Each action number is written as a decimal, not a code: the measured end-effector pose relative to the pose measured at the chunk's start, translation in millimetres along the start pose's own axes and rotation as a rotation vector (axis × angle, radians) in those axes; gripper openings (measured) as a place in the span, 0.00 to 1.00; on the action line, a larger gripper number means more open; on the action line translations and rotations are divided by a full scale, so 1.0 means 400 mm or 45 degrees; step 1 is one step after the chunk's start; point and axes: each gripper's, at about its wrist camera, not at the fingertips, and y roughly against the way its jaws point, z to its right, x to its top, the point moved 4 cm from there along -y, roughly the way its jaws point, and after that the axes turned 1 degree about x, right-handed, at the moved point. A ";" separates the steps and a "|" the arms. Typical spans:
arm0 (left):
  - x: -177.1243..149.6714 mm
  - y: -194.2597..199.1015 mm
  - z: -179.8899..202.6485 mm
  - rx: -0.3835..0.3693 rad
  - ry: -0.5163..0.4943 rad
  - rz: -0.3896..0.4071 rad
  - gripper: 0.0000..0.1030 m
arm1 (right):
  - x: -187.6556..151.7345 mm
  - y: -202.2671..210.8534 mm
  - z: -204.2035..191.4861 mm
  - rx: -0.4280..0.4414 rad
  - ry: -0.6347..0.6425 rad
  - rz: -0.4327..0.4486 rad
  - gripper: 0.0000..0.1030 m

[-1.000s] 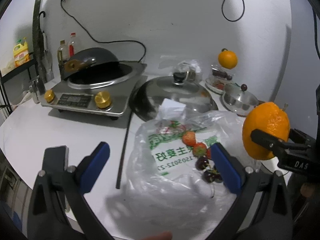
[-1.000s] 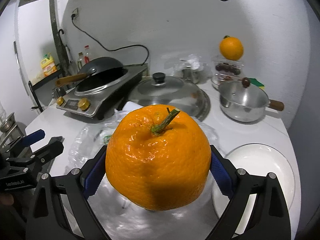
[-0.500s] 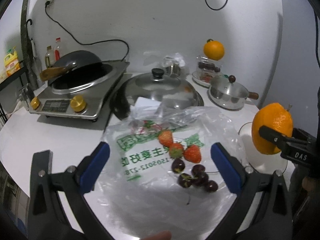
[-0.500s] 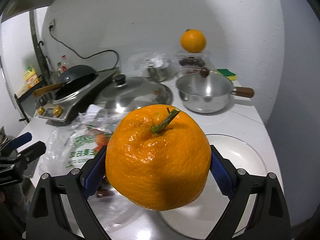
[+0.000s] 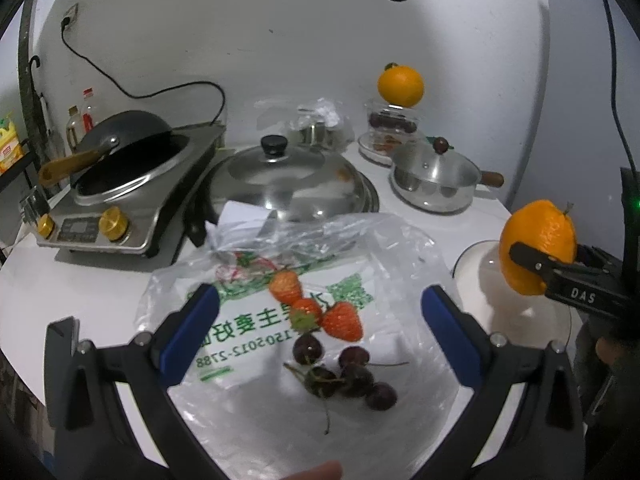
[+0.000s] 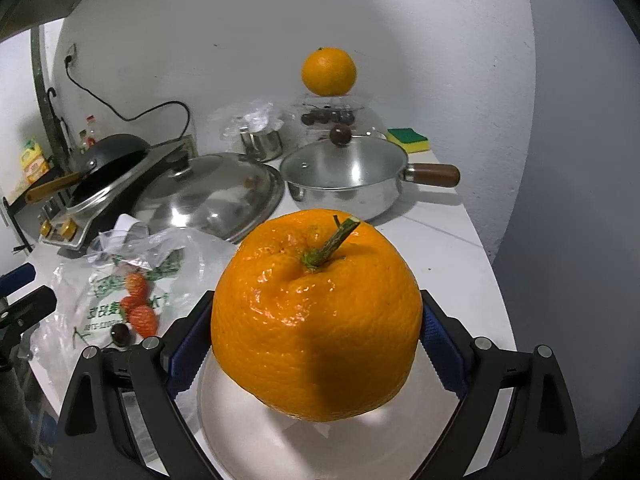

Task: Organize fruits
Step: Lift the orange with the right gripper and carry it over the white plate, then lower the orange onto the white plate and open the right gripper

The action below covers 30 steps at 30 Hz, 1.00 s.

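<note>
Strawberries [image 5: 316, 308] and cherries [image 5: 344, 376] fill the bag [image 5: 384, 256]; left tool [image 5: 316, 324] gapes, right tool [image 6: 316, 344] grips an orange [image 6: 316, 336].

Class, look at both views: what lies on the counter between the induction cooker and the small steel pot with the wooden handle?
The big steel lid with a black knob lies between the cooker and the pot; both views show it.

A white counter [image 5: 100, 280] runs up to a plain white wall [image 5: 280, 40], lit evenly with soft shadows. A wall socket [image 5: 70, 11] sits high at the left, and a black cable [image 5: 160, 90] trails down from it toward the stove [image 5: 132, 200]. At the far left a dark shelf [image 5: 16, 160] carries a yellow bottle [image 5: 8, 146].
</note>
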 end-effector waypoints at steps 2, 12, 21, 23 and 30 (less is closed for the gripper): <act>0.002 -0.011 0.008 -0.001 -0.002 -0.008 0.99 | -0.001 -0.010 0.011 -0.006 -0.002 -0.007 0.92; 0.005 -0.039 0.033 -0.008 -0.020 -0.031 0.99 | -0.011 -0.065 0.044 -0.034 0.003 -0.055 0.92; 0.002 -0.049 0.039 -0.017 -0.020 -0.041 0.99 | -0.018 -0.081 0.050 -0.056 0.006 -0.100 0.92; 0.002 -0.048 0.036 -0.017 -0.017 -0.040 0.99 | -0.019 -0.086 0.054 -0.065 -0.009 -0.116 0.92; 0.000 -0.035 0.017 -0.020 0.000 -0.027 0.99 | -0.023 -0.100 0.061 -0.088 -0.040 -0.160 0.93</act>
